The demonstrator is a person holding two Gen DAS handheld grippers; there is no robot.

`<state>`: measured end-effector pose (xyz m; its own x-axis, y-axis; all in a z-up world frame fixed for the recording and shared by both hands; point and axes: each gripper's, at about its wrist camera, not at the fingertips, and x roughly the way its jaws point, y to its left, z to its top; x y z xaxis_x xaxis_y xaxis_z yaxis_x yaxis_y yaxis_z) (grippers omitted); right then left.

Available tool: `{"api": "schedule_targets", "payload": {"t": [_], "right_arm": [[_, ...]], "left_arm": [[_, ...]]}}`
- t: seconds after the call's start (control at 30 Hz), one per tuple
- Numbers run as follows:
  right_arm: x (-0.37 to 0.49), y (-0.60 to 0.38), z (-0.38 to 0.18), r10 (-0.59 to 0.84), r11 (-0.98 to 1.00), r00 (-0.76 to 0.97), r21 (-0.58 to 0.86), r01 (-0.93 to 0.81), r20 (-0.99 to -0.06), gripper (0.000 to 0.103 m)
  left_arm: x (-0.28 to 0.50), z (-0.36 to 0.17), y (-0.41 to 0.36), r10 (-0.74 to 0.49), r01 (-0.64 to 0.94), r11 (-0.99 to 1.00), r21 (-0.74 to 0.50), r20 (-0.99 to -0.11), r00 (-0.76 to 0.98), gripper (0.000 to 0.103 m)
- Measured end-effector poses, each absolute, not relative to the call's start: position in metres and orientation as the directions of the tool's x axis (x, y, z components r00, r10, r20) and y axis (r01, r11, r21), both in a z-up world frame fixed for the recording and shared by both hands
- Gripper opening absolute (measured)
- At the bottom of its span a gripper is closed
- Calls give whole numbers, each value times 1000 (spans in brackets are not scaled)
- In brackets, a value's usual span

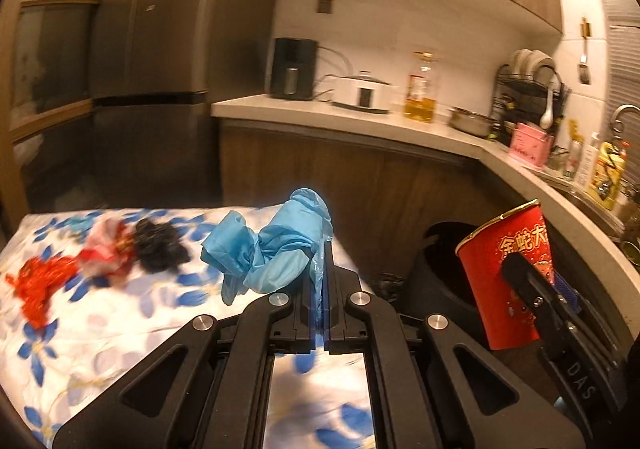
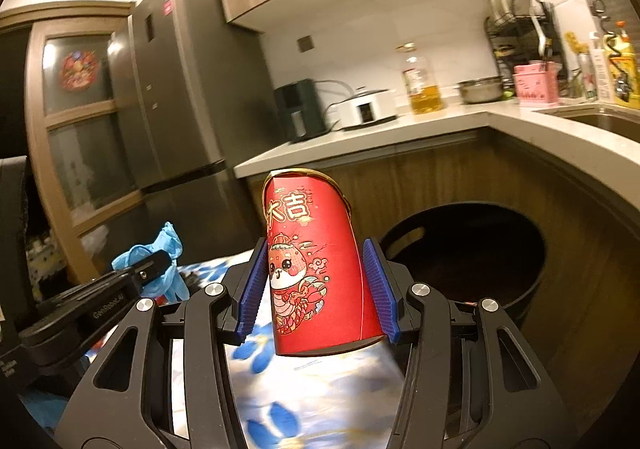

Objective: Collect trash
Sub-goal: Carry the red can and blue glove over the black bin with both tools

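- A table (image 1: 120, 333) draped in a white cloth with blue flower prints is seen below both grippers; a black round bin (image 2: 472, 249) is set beside it, against the wooden counter front, its open mouth dark.
- A red paper cup (image 2: 316, 269) is clamped between the blue ribbed pads of the right gripper (image 2: 316, 289), which are pressed on its two sides. The cup is printed with a cartoon snake figure and gold-edged characters, and a gold rim is carried at its wide end. Its long axis is held nearly upright, leaning slightly; the wide rim is pointed up and the narrower base down, clear of the cloth, near the bin.
- A crumpled blue plastic glove (image 1: 276, 249) is pinched in the fully closed left gripper (image 1: 322, 289). It is bunched into folds with loose ends hanging to the left, above the tablecloth; no clear long axis can be told.
- Three more scraps are left on the cloth, well apart from the glove: a black crumpled wad (image 1: 160, 247), a pink-and-red wrapper (image 1: 106, 249) touching it, and a red crinkled piece (image 1: 38, 283) nearest the table's left edge. All three are blurred.
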<state>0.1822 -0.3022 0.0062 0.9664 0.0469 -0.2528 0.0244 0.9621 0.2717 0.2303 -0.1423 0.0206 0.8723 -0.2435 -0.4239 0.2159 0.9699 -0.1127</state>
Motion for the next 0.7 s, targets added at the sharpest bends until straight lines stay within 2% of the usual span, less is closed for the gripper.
{"api": "schedule_targets", "payload": {"t": [0.33,0.7], "right_arm": [[190,-366,13,-100,946,968,281,164,-231,47],[198,-409,17,-165,928,961,294,227,-223,48]], "left_arm": [[248,39,-221,-376,373,924,-86,-382,844,2],[267,44,-291,-466,479,875,-66,-379,800,2]]}}
